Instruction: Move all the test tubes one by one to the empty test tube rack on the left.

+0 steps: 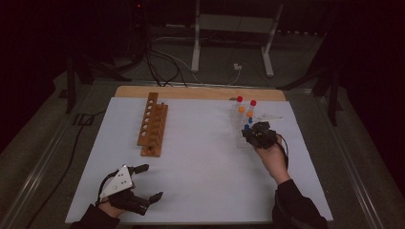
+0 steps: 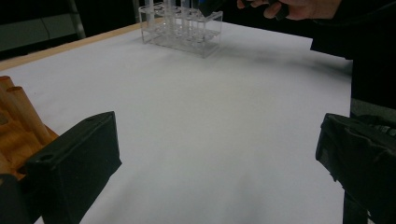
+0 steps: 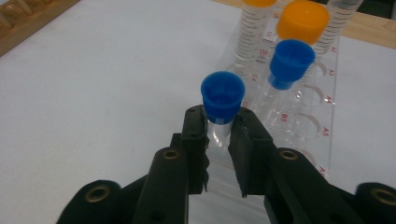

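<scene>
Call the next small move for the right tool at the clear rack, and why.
Probably lift straight up. The right tool is shut on the blue-capped tube just under its cap, and the tube stands upright in the clear rack close to another blue-capped tube. A vertical pull should clear the hole without knocking the neighbour.

A: Setting reads as a lab bench rig. White sheet over a wooden table (image 1: 200, 92); clear plastic tube rack (image 1: 242, 129) holding graduated tubes with red, orange and blue caps (image 3: 293, 57).

B: Agreed. Also a drilled wooden tube rack (image 1: 153, 125), loose black cables (image 1: 157, 62) on grey carpet, white metal stand legs (image 1: 231, 43), dark surroundings.
</scene>
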